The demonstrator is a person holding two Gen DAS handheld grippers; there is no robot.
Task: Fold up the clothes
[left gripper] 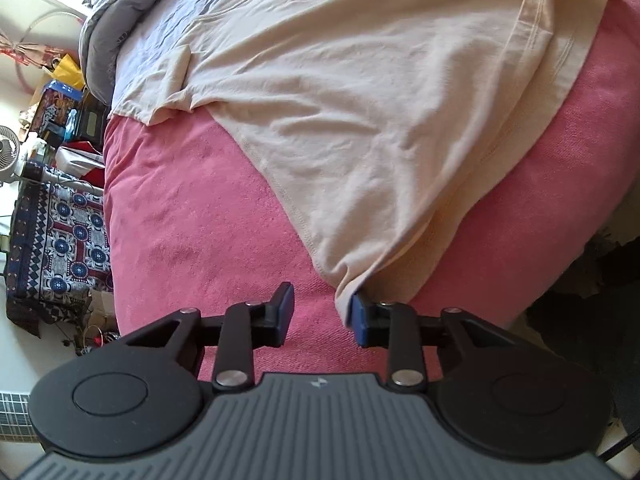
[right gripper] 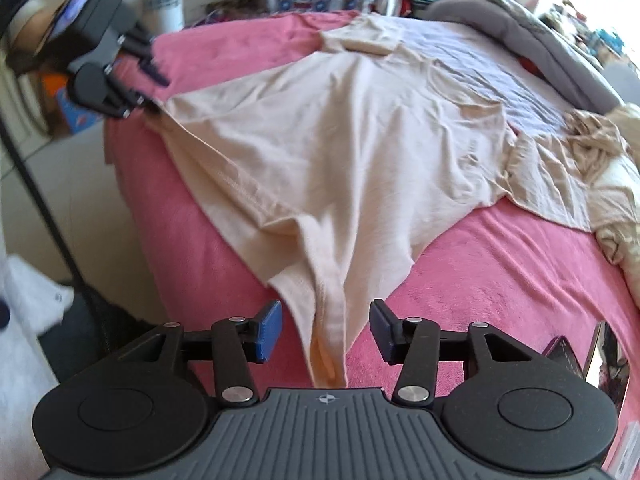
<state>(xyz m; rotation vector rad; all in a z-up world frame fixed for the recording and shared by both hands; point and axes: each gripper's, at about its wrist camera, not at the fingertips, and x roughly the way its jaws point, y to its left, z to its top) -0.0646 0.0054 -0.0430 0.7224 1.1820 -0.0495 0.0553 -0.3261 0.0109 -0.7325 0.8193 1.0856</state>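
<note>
Nearest in the right wrist view, the right gripper [right gripper: 326, 330] has its blue-padded jaws apart, and a corner of the cream T-shirt [right gripper: 344, 152] lies between them, hanging slack over the near edge of the bed with neither pad pressing it. In the left wrist view the left gripper [left gripper: 322, 314] also stands apart; the shirt's other near corner touches the inner face of its right finger [left gripper: 360, 320] (only that one side), while the other finger is clear over the pink blanket [left gripper: 192, 216].

The T-shirt is spread flat on the pink blanket, its long axis running from the near edge of the bed toward the far end. Its hem is near, drawn out into two points at the grippers, and its neckline and sleeves are far. In the right wrist view one sleeve reaches out to the right; the sleeve at the far left is folded back on itself.

Beyond the shirt lies a pale lilac sheet [right gripper: 492, 76], then a grey quilt [right gripper: 532, 16] bunched at the far end. A crumpled beige garment [right gripper: 596, 140] sits to the right of the shirt. At the far left of that view the left gripper hovers at the shirt's corner.
</note>
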